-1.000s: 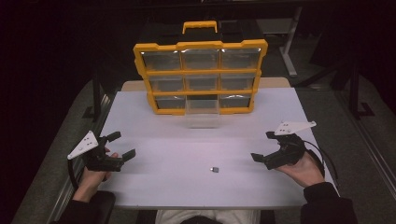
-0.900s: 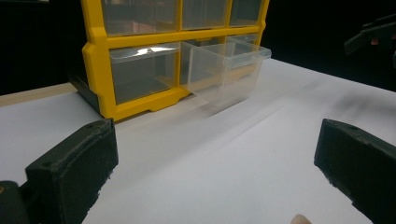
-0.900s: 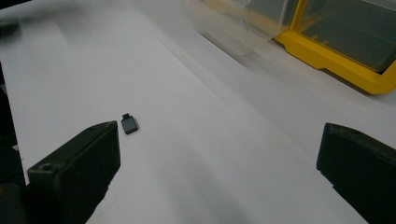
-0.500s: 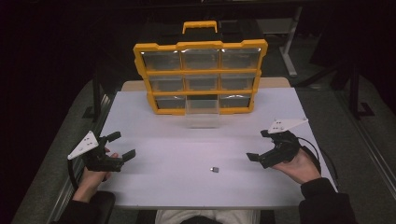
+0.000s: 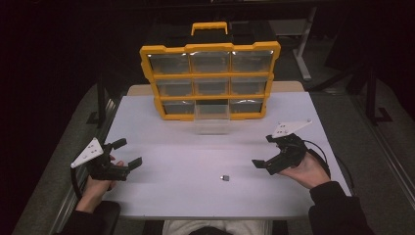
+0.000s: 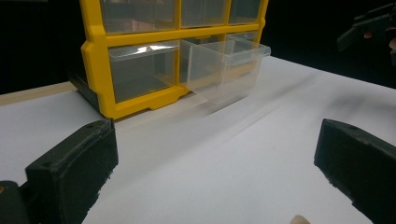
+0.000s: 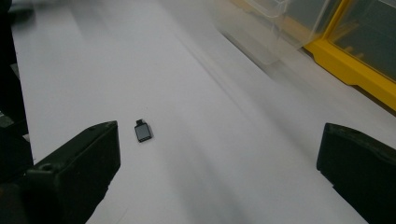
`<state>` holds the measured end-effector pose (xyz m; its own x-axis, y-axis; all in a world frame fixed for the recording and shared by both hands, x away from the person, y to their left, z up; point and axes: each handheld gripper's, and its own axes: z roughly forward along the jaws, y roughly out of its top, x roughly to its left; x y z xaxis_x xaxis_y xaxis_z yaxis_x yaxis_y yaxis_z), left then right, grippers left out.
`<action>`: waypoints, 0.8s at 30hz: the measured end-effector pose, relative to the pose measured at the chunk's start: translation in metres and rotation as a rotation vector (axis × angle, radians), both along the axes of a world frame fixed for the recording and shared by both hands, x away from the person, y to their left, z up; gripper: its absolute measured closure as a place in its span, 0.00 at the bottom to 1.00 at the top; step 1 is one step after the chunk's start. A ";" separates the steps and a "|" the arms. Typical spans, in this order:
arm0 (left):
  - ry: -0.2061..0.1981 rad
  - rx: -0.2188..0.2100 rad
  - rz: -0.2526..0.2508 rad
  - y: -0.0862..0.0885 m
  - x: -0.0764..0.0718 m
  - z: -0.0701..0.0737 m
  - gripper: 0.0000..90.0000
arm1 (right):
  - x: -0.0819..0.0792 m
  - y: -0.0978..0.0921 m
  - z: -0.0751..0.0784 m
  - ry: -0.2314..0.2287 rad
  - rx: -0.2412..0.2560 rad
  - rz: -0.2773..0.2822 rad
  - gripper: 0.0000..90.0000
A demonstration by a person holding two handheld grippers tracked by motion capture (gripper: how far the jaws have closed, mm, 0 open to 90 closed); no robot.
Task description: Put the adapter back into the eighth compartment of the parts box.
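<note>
A white table (image 5: 161, 132) carries a yellow drawer cabinet (image 5: 210, 81) at its far edge and a small dark part (image 5: 225, 177) near the front.

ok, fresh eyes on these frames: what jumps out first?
The yellow drawer organizer at the table's far edge, its bottom-middle clear drawer pulled out. Next, a small dark part alone on the white table, with the open right gripper nearest; the left gripper is open too.

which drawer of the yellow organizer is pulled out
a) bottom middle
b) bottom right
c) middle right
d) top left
a: the clear drawer in the middle of the bottom row sticks forward out of the organizer, while the other drawers sit flush.
</note>
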<state>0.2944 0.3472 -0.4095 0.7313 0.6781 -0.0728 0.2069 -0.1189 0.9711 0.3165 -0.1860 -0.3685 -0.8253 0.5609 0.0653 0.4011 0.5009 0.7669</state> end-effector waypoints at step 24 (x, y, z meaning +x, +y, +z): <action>-0.001 -0.002 -0.001 0.000 -0.001 0.000 0.00 | 0.009 0.024 -0.003 0.032 -0.048 0.065 0.00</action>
